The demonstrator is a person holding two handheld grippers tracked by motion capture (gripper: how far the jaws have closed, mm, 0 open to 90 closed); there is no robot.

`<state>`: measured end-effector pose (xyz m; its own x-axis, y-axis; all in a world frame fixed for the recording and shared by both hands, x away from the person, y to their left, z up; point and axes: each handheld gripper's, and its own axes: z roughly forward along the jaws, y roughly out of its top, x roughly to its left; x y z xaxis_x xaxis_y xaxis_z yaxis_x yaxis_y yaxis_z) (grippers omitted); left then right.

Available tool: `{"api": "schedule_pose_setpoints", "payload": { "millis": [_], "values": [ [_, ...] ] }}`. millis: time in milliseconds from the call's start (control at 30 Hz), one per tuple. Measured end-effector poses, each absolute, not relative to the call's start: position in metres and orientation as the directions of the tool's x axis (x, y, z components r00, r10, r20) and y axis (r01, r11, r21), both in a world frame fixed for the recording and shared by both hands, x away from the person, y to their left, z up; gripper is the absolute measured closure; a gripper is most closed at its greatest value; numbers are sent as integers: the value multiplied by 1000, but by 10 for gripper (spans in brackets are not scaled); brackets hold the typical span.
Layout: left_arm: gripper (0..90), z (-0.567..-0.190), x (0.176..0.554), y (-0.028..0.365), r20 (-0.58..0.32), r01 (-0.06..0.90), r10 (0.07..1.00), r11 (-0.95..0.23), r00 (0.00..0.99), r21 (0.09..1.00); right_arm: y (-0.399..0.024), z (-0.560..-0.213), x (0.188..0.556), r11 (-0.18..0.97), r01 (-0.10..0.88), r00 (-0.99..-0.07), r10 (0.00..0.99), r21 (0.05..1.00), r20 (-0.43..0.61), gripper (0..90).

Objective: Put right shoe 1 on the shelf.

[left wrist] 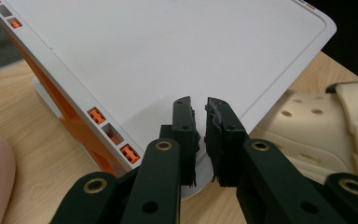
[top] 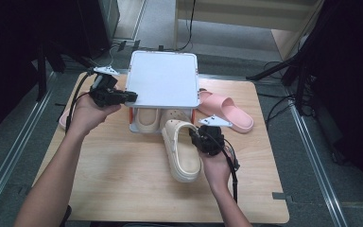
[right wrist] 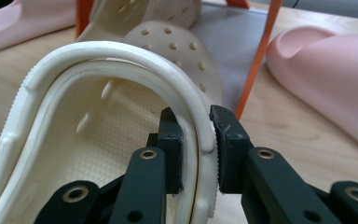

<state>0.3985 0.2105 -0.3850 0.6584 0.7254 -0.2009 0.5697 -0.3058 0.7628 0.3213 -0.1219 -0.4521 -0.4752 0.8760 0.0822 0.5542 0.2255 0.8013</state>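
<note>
The right hand-held gripper (right wrist: 196, 154) grasps the clog's (top: 183, 150) heel strap at lower centre; the clog's long axis points up-frame toward the rack (top: 163, 79), whose top edge the left hand-held gripper (left wrist: 199, 140) clenches.

Lab-like recording space: rail-framed wooden table (top: 123, 189), floor cables (top: 276, 111).

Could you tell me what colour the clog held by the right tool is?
The clog is cream, with small round holes; the right gripper view shows it best.
</note>
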Motion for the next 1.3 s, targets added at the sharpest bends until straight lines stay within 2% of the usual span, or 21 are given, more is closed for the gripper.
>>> {"api": "schedule_pose_setpoints", "payload": {
  "millis": [200, 400, 800, 900, 1167, 1300],
  "values": [
    [816, -385, 398, 211, -194, 565, 724, -311, 662, 765, -114, -460, 347, 179, 559, -415, 906, 810, 86, 757],
    [816, -385, 397, 210, -188, 560, 724, -314, 663, 766, -101, -473, 357, 194, 577, -394, 917, 793, 62, 727],
    [810, -385, 396, 207, -199, 566, 719, -314, 666, 762, -94, -474, 351, 211, 581, -444, 892, 786, 89, 611],
    [810, -384, 396, 206, -198, 571, 724, -314, 661, 759, -95, -472, 348, 221, 585, -464, 880, 780, 99, 543],
    [810, -384, 396, 206, -197, 572, 725, -315, 660, 757, -107, -457, 332, 220, 567, -504, 855, 794, 123, 513],
    [810, -384, 396, 206, -201, 574, 724, -313, 660, 757, -115, -451, 318, 215, 559, -522, 842, 800, 139, 525]
  ]
}}
